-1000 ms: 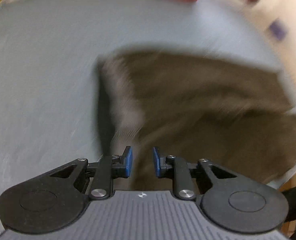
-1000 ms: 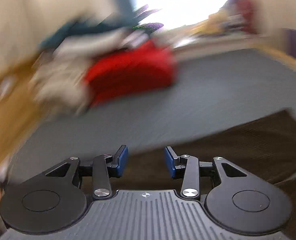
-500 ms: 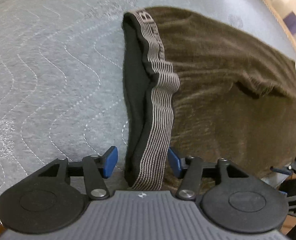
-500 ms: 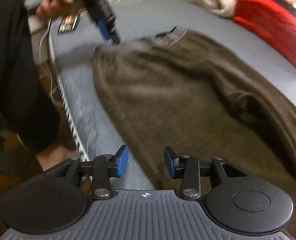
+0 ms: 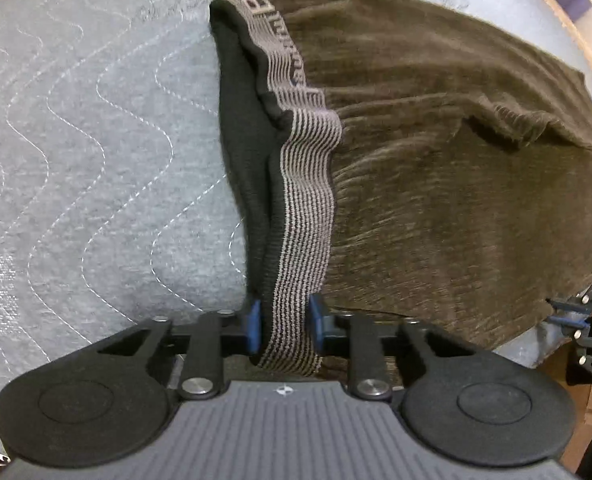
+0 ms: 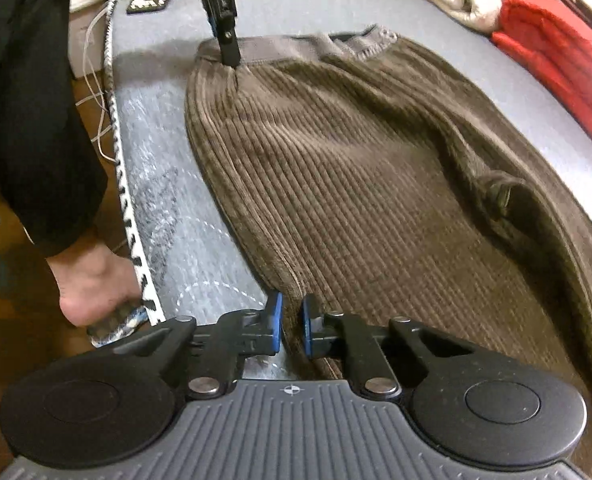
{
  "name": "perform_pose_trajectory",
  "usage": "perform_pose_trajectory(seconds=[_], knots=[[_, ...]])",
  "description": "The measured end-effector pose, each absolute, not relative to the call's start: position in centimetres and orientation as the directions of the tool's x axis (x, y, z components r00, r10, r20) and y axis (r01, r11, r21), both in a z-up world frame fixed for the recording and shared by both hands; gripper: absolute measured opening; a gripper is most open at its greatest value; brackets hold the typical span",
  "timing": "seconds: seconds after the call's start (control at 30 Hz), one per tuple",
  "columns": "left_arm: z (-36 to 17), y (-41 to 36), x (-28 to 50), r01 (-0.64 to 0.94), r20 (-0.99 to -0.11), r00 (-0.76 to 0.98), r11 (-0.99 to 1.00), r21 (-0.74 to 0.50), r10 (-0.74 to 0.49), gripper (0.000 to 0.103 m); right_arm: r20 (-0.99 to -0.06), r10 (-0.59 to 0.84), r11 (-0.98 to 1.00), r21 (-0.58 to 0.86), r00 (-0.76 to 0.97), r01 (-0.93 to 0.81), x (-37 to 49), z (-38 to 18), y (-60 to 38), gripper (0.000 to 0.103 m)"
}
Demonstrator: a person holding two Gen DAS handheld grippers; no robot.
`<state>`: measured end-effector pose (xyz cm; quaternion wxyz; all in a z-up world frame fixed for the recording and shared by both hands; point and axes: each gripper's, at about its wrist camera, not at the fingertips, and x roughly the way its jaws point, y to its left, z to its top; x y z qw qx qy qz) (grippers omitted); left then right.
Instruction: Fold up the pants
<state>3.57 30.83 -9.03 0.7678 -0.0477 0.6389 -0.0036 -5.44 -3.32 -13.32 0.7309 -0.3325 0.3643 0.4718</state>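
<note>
Left wrist view shows my left gripper (image 5: 283, 324) clenched on the striped waistband (image 5: 302, 216) of the pants (image 5: 456, 184), which lie flat on the grey mattress (image 5: 75, 120). My right gripper (image 6: 289, 330) pinches their near side edge. That bite looks thin; I judge a quick lift could slip the corduroy free, or drag the wrinkle at the far right into the fold.
</note>
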Motion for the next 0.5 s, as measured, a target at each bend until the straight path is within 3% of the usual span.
perform_pose_trajectory(seconds=[0.2, 0.3, 0.37, 0.5], knots=[[-7.5, 31.2, 2.1, -0.045, -0.972, 0.228, 0.997, -0.064, -0.052, 0.024, -0.849, 0.448, 0.322, -0.138, 0.279, -0.937, -5.8, -13.5, -3.8, 0.012], [-7.7, 30.1, 2.7, -0.023, -0.974, 0.225, 1.0, 0.012, 0.016, 0.033, -0.858, 0.447, 0.345, -0.096, 0.253, -0.934, -5.3, -13.5, -4.0, 0.013], [-6.9, 29.7, 3.2, -0.024, -0.96, 0.274, 0.998, 0.062, 0.066, 0.033, -0.832, 0.497, 0.415, -0.022, 0.247, -0.91, -4.1, -12.0, -4.7, 0.014], [-5.3, 29.7, 4.1, -0.052, -0.932, 0.36, 0.997, -0.065, -0.042, 0.033, -0.79, 0.538, 0.561, 0.074, 0.295, -0.824, -1.4, -10.5, -6.6, 0.026]])
